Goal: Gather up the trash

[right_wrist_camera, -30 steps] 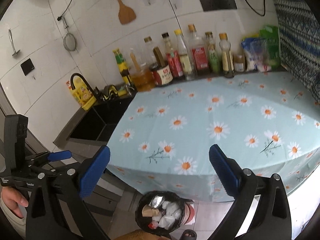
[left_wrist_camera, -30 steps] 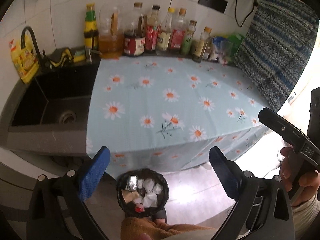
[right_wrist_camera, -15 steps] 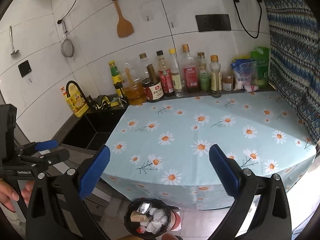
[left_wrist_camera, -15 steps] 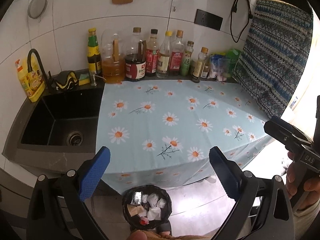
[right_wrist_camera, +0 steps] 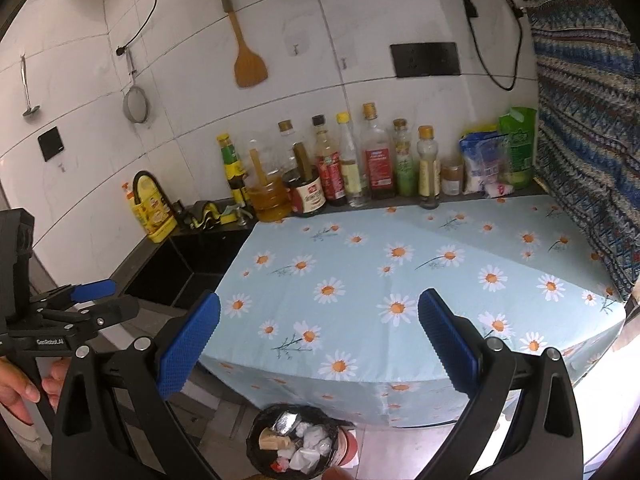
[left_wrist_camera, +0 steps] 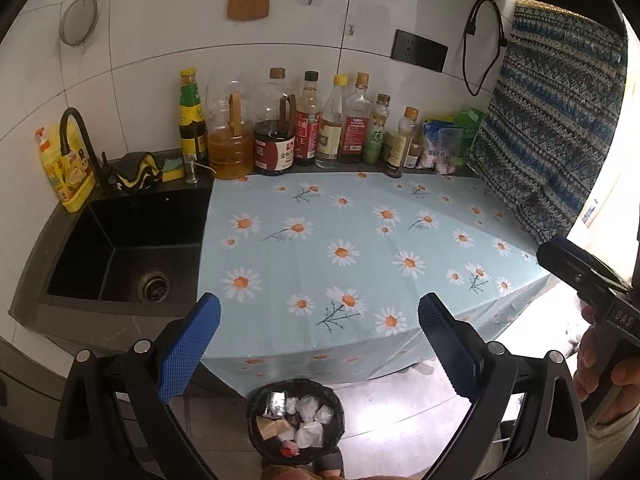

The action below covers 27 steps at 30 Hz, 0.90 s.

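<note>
Daisy-print blue cloth counter (left_wrist_camera: pixel 360 240) beside one black sink (left_wrist_camera: pixel 120 248); one black trash bin (left_wrist_camera: pixel 296 426) on the floor; left claw (left_wrist_camera: pixel 318 340) and right claw (right_wrist_camera: pixel 318 340) both gape empty.

Bright daylight glare from the right, sharp centre, fisheye-bent edges, dark corners.

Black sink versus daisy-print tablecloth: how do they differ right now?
The black sink is a dark recessed basin with a drain; the daisy-print tablecloth is a light blue flat cover, draping over the counter's front edge. The sink lies left, the cloth right. Neither holds visible trash.
</note>
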Each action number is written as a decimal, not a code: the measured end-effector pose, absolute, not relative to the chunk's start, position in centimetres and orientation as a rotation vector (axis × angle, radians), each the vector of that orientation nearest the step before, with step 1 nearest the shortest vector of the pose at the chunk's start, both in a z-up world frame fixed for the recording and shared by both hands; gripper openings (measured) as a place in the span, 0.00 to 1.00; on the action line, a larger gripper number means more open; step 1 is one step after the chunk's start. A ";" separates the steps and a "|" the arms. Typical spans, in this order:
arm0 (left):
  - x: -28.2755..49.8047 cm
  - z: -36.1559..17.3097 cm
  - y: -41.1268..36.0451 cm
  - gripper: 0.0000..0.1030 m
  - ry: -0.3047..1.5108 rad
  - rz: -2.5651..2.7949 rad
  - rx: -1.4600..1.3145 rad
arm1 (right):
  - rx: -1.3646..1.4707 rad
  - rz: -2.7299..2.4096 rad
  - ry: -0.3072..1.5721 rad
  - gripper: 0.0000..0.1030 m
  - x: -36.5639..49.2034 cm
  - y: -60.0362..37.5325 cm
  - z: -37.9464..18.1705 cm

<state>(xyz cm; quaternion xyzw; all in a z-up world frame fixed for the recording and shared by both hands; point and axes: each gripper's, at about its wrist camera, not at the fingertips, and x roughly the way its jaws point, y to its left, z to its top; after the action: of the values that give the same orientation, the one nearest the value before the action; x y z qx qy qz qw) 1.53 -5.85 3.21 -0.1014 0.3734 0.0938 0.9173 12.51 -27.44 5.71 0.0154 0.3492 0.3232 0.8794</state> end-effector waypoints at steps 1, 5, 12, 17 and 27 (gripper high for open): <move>1.5 3.2 -5.8 0.93 0.766 0.192 -0.207 | 0.035 0.674 0.731 0.95 12.6 -27.5 5.8; 1.7 3.0 -5.6 0.93 0.769 0.200 -0.205 | 0.034 0.664 0.730 0.95 12.8 -27.5 5.9; 1.6 2.9 -5.6 0.93 0.770 0.194 -0.207 | 0.021 0.659 0.744 0.95 12.8 -27.2 5.7; 1.6 2.9 -5.6 0.93 0.770 0.185 -0.207 | 0.018 0.659 0.752 0.95 12.8 -26.9 5.7; 1.3 3.0 -5.7 0.93 0.773 0.187 -0.204 | 0.016 0.662 0.760 0.95 12.8 -26.7 5.5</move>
<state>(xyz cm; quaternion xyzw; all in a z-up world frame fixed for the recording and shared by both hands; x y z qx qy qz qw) 1.27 -5.70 2.98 -0.0990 0.3757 0.0907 0.9170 12.75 -26.66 5.55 0.0076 0.3640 0.3174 0.8756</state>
